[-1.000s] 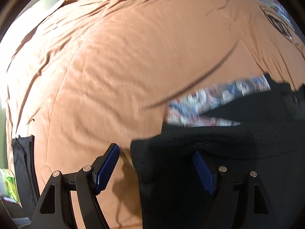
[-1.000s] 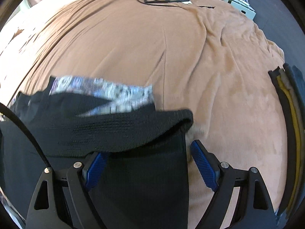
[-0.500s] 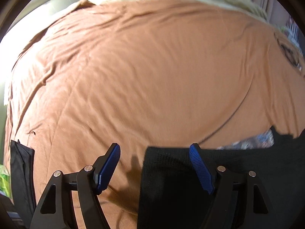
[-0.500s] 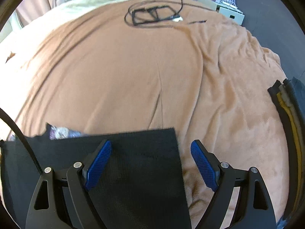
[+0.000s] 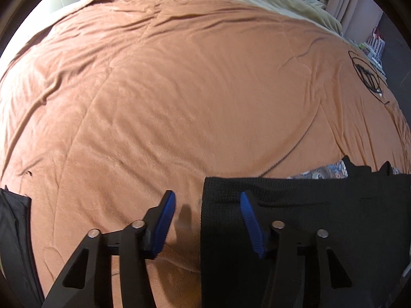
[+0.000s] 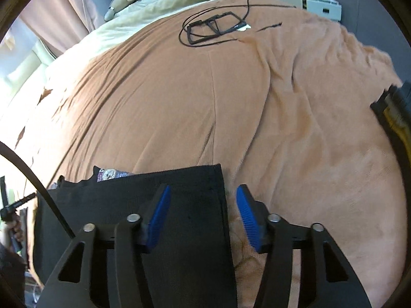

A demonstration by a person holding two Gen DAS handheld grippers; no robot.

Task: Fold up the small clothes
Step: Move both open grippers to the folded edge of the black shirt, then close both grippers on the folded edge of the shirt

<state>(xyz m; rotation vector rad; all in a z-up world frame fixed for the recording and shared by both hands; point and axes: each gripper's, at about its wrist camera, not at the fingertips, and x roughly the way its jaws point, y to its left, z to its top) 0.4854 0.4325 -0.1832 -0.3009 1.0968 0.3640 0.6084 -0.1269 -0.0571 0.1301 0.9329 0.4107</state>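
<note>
Black knit garment (image 5: 321,231) lies folded flat on the near part of the brown blanket (image 5: 179,102), right under both tools. From the left wrist view, the left gripper (image 5: 206,220) straddles the garment's left edge: one blue pad hangs over the black cloth, the other over bare blanket, and the jaws are closing with nothing pinched between them. From the right wrist view, the right gripper (image 6: 203,218) straddles the opposite, right edge of the garment (image 6: 128,218) in the same way, its jaws likewise closing on nothing; whether either pad touches the cloth cannot be told. Just beyond the garment's far edge a strip of patterned cloth (image 6: 110,174) peeks out from under it. Farther off, the blanket spreads in soft wrinkles. A stack of folded dark and yellow clothes (image 6: 395,113) sits at its right edge. Well beyond, a black cable looped around a black frame (image 6: 215,27) lies near the far side, with pale bedding (image 6: 159,2) behind it.
</note>
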